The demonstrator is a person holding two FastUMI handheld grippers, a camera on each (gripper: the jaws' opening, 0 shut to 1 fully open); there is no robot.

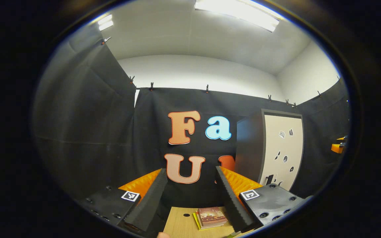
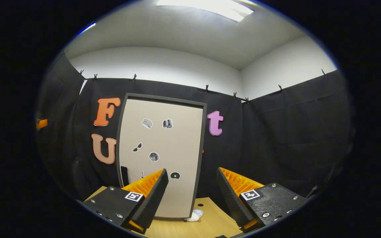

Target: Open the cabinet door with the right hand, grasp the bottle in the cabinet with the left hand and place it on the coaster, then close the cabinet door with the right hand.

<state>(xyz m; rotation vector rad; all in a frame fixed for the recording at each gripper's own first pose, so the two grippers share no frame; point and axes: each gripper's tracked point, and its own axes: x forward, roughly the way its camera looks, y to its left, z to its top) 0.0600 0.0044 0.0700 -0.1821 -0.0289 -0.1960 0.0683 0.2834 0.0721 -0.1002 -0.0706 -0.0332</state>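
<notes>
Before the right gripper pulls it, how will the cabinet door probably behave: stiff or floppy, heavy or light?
The cabinet door looks like a flat rigid panel, so it should swing as one piece without bending. It seems thin, so probably light. Its small dark handle sits low on the left edge, which suggests hinges on the right. The right gripper is open.

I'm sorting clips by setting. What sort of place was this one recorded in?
Probably a staged recording booth, not a real home: black cloth is clipped up as walls, a lone cabinet with a closed pale door stands on a wooden table, and both grippers, left and right, hang open.
</notes>
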